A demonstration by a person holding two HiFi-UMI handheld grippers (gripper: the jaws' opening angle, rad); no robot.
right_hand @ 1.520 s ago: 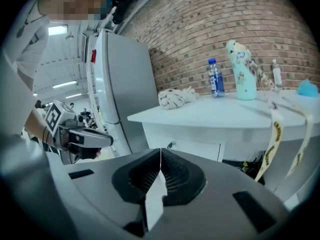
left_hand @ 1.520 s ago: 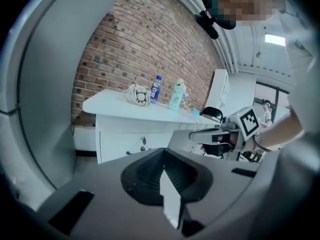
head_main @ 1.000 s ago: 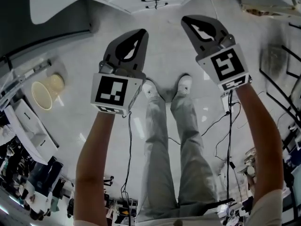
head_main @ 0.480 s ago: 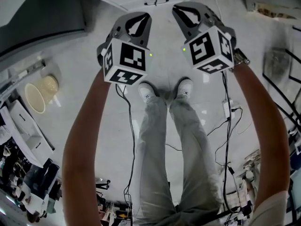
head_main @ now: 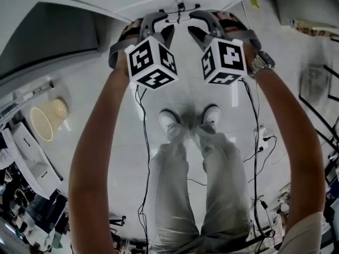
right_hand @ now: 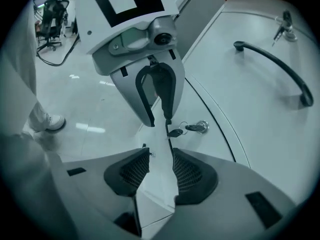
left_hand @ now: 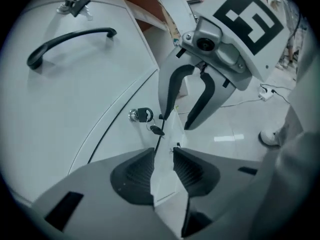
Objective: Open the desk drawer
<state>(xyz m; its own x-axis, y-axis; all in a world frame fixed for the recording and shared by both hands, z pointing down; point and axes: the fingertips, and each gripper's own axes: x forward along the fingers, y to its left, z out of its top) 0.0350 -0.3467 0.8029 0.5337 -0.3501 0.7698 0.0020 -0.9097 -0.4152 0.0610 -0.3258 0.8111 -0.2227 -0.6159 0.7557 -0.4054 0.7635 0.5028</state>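
White drawer front is right ahead, black handle running crossways further up it. Left tongs and right tongs have just been opening, now spread with nothing between, both about equally near the handle

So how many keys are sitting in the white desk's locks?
2. One small dark key near the curved black handle; the other in the adjoining panel. Others may be hidden.
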